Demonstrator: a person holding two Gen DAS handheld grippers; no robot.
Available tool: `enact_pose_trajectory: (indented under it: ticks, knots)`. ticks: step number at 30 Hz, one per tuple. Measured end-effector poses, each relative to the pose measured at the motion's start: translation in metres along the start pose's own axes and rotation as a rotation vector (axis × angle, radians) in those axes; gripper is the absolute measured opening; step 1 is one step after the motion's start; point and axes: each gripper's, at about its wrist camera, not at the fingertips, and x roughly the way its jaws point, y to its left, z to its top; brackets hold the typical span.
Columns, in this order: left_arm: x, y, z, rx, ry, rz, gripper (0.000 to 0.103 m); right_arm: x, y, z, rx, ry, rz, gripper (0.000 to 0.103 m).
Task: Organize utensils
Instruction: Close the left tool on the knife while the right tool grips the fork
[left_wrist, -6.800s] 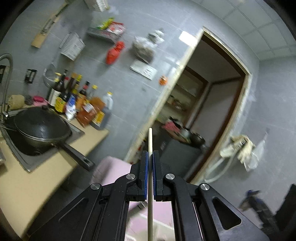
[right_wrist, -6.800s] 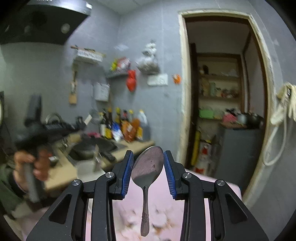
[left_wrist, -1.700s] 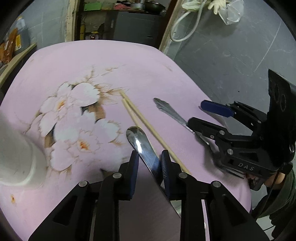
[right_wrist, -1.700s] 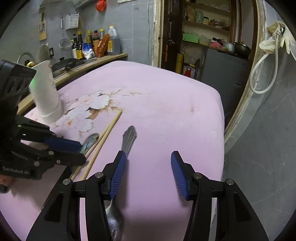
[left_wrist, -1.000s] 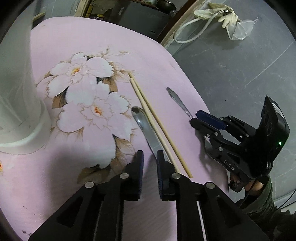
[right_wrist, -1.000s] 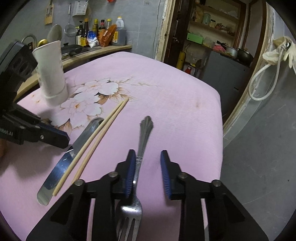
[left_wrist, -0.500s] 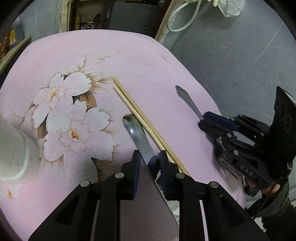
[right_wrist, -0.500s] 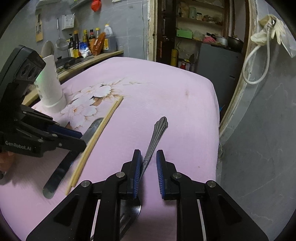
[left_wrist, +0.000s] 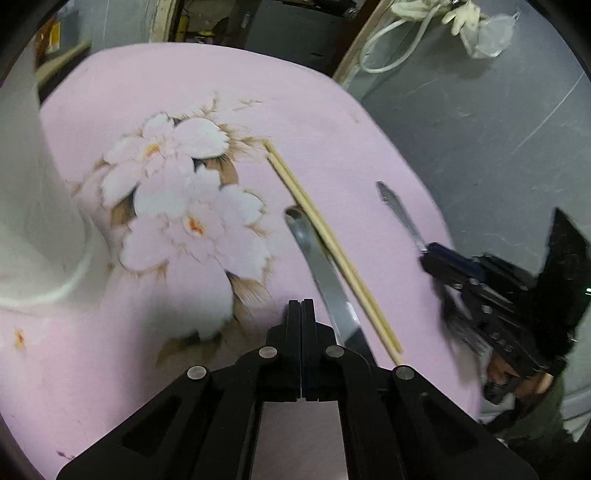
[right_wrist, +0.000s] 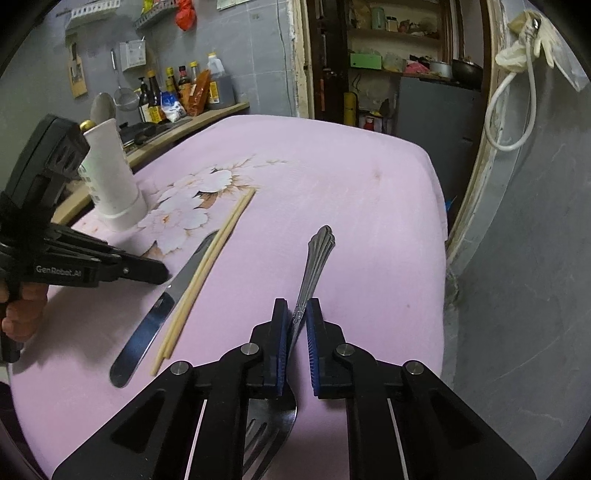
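Note:
A pink flowered table (left_wrist: 325, 110) bears a steel knife (left_wrist: 325, 273), a pair of wooden chopsticks (left_wrist: 325, 236) lying against its right side, and a fork (right_wrist: 314, 266). My left gripper (left_wrist: 301, 306) is shut with nothing between its pads, just left of the knife blade. My right gripper (right_wrist: 297, 314) has its blue pads closing on the fork's ornate handle, and the tines lie under the jaws. From the right wrist, the left gripper (right_wrist: 159, 273) points at the knife (right_wrist: 166, 299) beside the chopsticks (right_wrist: 207, 273). The left wrist shows the right gripper (left_wrist: 443, 258) on the fork handle (left_wrist: 399, 210).
A tall white utensil holder (right_wrist: 110, 177) stands at the table's left, close to the left gripper (left_wrist: 37, 221). The table edge (right_wrist: 439, 221) drops off to the right toward a grey wall and doorway. A counter with bottles (right_wrist: 177, 96) lies behind.
The left jaws, which straddled the knife blade half a second ago, have come together just left of it. The right jaws have narrowed onto the fork handle and the right view has rolled slightly.

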Motion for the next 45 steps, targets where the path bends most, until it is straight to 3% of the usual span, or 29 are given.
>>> enact_pose_trajectory:
  ticks: [6,8,12,18,22,26,28,32,36,45]
  knots:
    - [-0.004,-0.008,-0.014,0.002,0.005,-0.118,0.001,-0.01,0.009,-0.008,-0.042,0.007,-0.039,0.008]
    - [-0.004,-0.016,-0.016,0.027,0.011,-0.114,0.009,-0.014,0.011,-0.012,-0.052,0.01,-0.049,0.008]
    - [0.003,-0.038,-0.012,0.102,0.021,-0.078,0.036,-0.019,0.01,-0.018,-0.047,0.008,-0.047,0.008]
    - [0.024,-0.084,-0.013,0.31,0.08,0.196,0.036,-0.022,0.007,-0.02,-0.038,0.002,-0.033,0.008]
    - [0.037,-0.095,-0.005,0.326,0.097,0.267,0.036,-0.024,0.006,-0.023,-0.037,-0.005,-0.025,0.008]
    - [0.044,-0.101,0.005,0.305,0.091,0.308,0.035,-0.023,0.006,-0.024,-0.031,-0.013,-0.024,0.008]
    - [0.055,-0.102,0.004,0.301,0.075,0.324,0.026,-0.023,0.007,-0.025,-0.033,-0.014,-0.03,0.008]
    - [0.05,-0.093,0.001,0.267,0.057,0.317,0.021,-0.025,0.012,-0.028,-0.048,-0.014,-0.039,0.008]
    - [0.036,-0.075,-0.003,0.215,0.038,0.321,0.015,-0.027,0.013,-0.032,-0.035,-0.018,-0.018,0.008]
    - [-0.012,-0.046,-0.034,0.136,-0.006,0.267,0.015,-0.033,0.034,-0.042,-0.071,0.023,0.013,0.006]
